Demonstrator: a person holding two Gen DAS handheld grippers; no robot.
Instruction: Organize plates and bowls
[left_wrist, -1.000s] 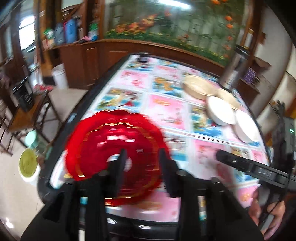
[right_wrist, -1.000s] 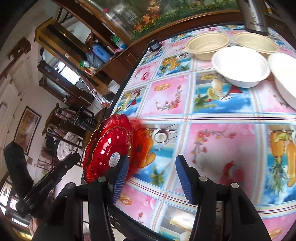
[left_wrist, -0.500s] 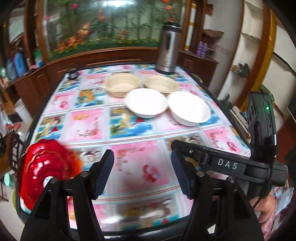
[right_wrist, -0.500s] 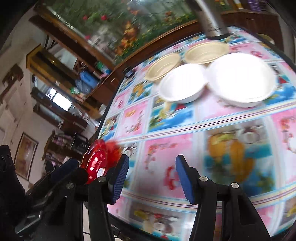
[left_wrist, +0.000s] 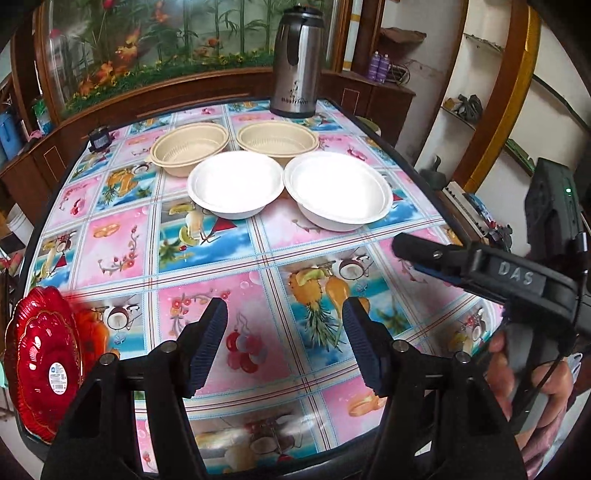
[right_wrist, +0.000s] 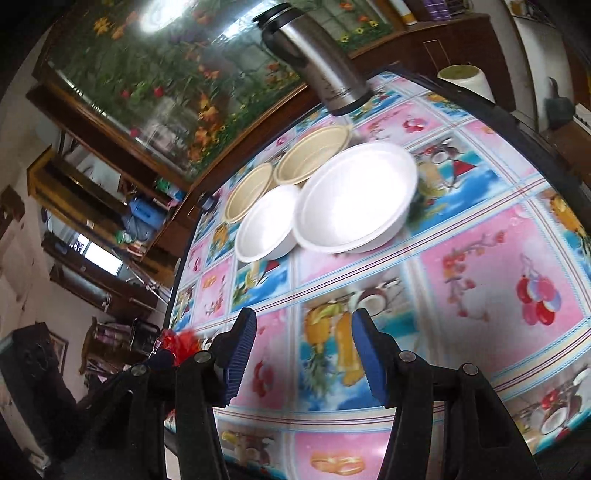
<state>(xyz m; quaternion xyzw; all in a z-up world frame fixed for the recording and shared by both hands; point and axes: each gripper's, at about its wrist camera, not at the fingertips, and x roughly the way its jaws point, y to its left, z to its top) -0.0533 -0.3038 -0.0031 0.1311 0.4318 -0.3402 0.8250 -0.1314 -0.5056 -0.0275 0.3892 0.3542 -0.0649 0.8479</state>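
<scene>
Two white bowls (left_wrist: 234, 184) (left_wrist: 338, 190) sit side by side mid-table, with two beige bowls (left_wrist: 188, 147) (left_wrist: 277, 138) just behind them. In the right wrist view the same white bowls (right_wrist: 267, 229) (right_wrist: 354, 199) and beige bowls (right_wrist: 247, 192) (right_wrist: 314, 158) lie ahead. A stack of red plates (left_wrist: 44, 358) rests at the table's near left edge. My left gripper (left_wrist: 284, 343) hangs open over the tablecloth, with nothing between its jaws. My right gripper (right_wrist: 303, 354) is open and empty too; in the left wrist view it (left_wrist: 406, 251) reaches in from the right, short of the white bowls.
A steel thermos flask (left_wrist: 295, 59) stands at the table's far edge behind the bowls. A small dark object (left_wrist: 99, 138) sits at the far left corner. A patterned cloth covers the table (left_wrist: 207, 266). Wooden cabinets and a flower mural ring the room.
My left gripper swung right, away from the red plates, which now lie at its far left, and its jaws stand wider. The right gripper also swung right; the bowls now lie straight ahead.
</scene>
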